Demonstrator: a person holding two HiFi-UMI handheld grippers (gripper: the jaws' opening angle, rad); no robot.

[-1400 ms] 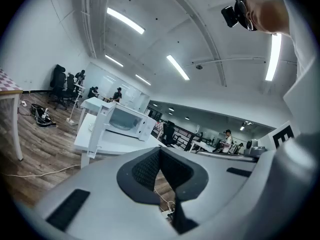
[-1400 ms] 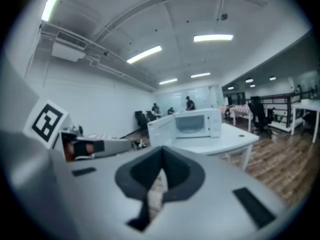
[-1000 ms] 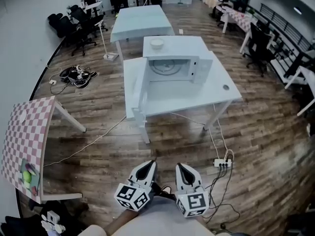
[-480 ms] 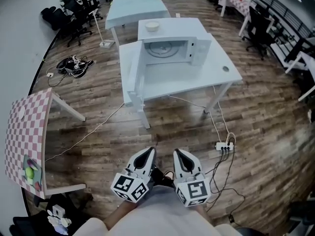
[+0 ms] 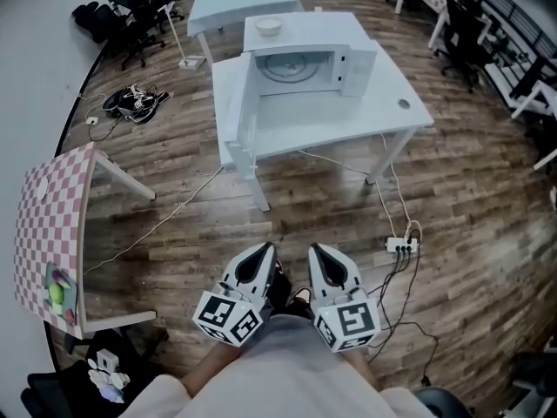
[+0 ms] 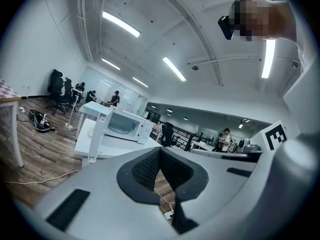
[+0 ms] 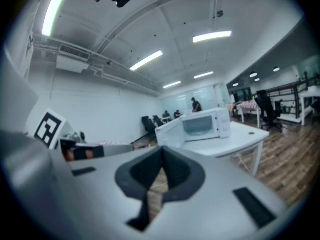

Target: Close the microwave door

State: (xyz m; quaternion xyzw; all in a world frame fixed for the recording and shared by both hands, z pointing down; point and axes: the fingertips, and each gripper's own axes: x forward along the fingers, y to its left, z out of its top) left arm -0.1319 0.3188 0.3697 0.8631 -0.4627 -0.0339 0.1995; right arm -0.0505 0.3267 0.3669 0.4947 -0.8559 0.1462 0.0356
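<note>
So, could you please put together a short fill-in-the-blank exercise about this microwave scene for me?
1. The door of the microwave stands ____.
2. A white bowl sits on ____ of the microwave.
3. The left gripper and the right gripper, held close to the person's body, both have their jaws ____ with nothing between them.
4. The power strip lies on the wooden ____.

Missing words: open; top; shut; floor.
</note>
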